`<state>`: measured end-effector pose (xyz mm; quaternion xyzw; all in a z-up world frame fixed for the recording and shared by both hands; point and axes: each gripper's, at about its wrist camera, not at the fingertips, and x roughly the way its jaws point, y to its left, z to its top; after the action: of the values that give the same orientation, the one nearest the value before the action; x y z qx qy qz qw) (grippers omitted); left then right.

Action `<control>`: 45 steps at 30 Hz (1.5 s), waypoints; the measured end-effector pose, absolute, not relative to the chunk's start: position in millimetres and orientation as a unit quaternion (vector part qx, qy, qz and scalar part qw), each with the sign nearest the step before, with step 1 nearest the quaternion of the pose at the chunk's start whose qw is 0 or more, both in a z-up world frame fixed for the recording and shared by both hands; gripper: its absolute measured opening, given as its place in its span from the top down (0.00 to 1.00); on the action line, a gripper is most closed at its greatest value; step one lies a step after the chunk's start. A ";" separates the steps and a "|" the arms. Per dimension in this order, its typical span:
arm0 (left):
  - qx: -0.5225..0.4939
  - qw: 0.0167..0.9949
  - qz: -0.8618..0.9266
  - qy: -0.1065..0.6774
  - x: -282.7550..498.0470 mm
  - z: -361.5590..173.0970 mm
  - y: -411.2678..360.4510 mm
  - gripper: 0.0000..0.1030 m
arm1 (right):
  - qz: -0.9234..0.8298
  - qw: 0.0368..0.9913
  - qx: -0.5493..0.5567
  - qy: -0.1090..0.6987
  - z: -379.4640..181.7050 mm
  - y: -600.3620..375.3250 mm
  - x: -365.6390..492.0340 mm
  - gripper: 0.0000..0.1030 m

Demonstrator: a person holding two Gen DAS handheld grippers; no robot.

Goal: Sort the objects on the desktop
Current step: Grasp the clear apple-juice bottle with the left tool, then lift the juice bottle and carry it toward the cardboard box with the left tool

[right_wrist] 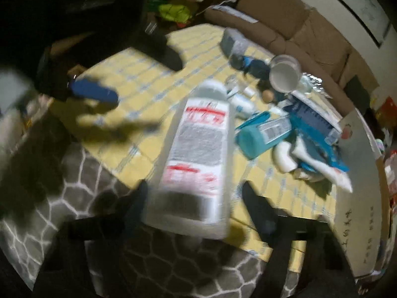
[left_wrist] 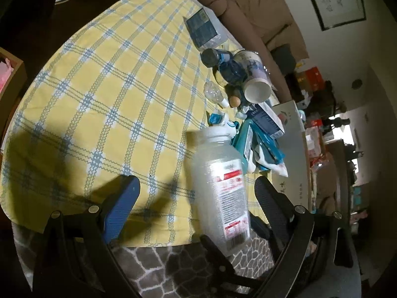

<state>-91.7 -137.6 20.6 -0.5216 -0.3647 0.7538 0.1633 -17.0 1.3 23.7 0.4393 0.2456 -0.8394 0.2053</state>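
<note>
Right wrist view: clear bottle (right_wrist: 198, 154) between the right gripper's (right_wrist: 196, 196) jaws.

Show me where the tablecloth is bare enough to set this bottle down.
The yellow checked tablecloth is bare across its whole left stretch, from the near edge up to the blue box. The right side is crowded: paper cup, teal packets, small bottles.
</note>
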 end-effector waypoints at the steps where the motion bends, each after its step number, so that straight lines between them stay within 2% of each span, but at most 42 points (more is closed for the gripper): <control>1: -0.523 0.166 0.752 -0.367 -92.1 20.1 -137.0 0.10 | -0.840 0.214 0.444 0.227 25.2 4.1 -20.0 0.39; 5: -0.522 0.187 0.738 -0.384 -91.2 18.7 -134.0 0.09 | -0.823 0.274 0.498 0.010 38.7 46.3 -50.3 0.40; 10: -0.511 0.222 0.708 -0.433 -92.6 12.6 -130.5 0.05 | -0.672 0.345 0.525 -0.391 6.5 122.3 -84.0 0.40; 13: -0.508 0.242 0.683 -0.465 -94.8 4.3 -126.0 0.02 | -0.592 0.353 0.519 -0.505 -14.7 139.7 -84.8 0.40; 15: -0.515 0.247 0.675 -0.468 -96.5 -2.3 -118.4 0.01 | -0.570 0.362 0.516 -0.527 -19.9 143.3 -86.4 0.39; 20: -0.510 0.271 0.652 -0.491 -100.3 -10.8 -98.9 0.01 | -0.539 0.373 0.523 -0.544 -23.3 135.7 -83.4 0.39; 22: -0.496 0.278 0.666 -0.482 -103.0 -2.9 -95.2 0.14 | -0.535 0.384 0.530 -0.534 -20.4 126.3 -80.3 0.39; 23: -0.491 0.280 0.676 -0.472 -104.2 1.7 -94.3 0.31 | -0.537 0.387 0.534 -0.527 -19.6 122.3 -79.2 0.39; 28: -0.492 0.276 0.693 -0.449 -108.6 8.5 -93.4 0.32 | -0.541 0.386 0.541 -0.516 -17.3 125.4 -76.4 0.37; 32: -0.533 0.209 0.740 -0.353 -110.4 8.6 -91.7 0.33 | -0.614 0.316 0.569 -0.447 -14.7 138.2 -77.6 0.30; 35: -0.559 0.188 0.745 -0.310 -113.4 2.4 -84.9 0.33 | -0.696 0.269 0.568 -0.347 4.2 143.1 -78.0 0.29; 40: -0.570 0.162 0.771 -0.234 -116.8 9.5 -63.9 0.32 | -0.778 0.299 0.513 -0.205 51.5 114.3 -68.6 0.29; 42: -0.566 0.171 0.773 -0.231 -113.3 16.0 -60.2 0.24 | -0.797 0.304 0.500 -0.148 60.2 98.4 -56.9 0.29; 45: -0.561 0.169 0.779 -0.224 -109.5 19.7 -61.2 0.20 | -0.805 0.309 0.498 -0.092 59.7 83.3 -43.7 0.29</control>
<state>-109.5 -61.2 19.7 -0.5611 -0.2237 0.7788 0.1693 -43.7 83.3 59.7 0.4981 -0.0924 -0.8047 0.3095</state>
